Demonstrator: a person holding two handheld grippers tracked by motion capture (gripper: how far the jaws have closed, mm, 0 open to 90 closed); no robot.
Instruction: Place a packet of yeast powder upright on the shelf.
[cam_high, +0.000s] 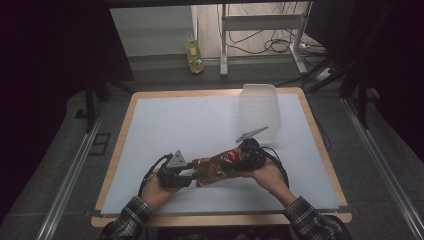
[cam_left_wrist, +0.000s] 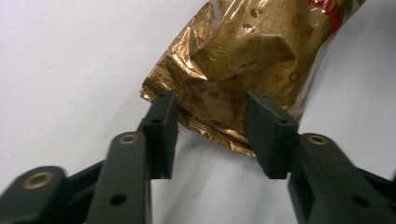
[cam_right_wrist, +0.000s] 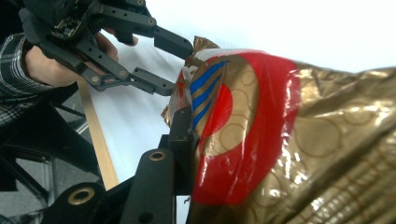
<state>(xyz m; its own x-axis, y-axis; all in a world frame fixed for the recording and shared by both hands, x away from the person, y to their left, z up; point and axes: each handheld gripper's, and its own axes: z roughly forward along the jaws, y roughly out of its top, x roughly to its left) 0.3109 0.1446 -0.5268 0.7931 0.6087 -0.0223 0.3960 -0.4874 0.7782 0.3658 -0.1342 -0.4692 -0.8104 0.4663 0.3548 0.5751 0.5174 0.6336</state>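
Plaid sleeves (cam_high: 131, 216) enter at the bottom edge of the high view, each hand carrying a gripper toward the lower middle of the white table (cam_high: 165, 130).

At lower left of centre, the left gripper (cam_high: 192, 176) points right at the bag (cam_high: 220, 166), a gold foil snack pack with a red mark. In the left gripper view its jaws stand about half open, astride the bag's crimped end (cam_left_wrist: 205, 128); the pads do not press the foil, so the hold there looks let go, probably to free that end or to take a fresh bite.

Right of it, the bag lies slanted up to the right, spanning the gap between the two tools. It stays off the table because the right gripper (cam_high: 243, 156) is clamped on its upper end: in the right gripper view one jaw presses flat against the red print (cam_right_wrist: 243, 154), the foil bulging past it.

Farther right and higher, a clear tub (cam_high: 258, 107) stands open near the table's far edge, likely where the bag is meant to go.
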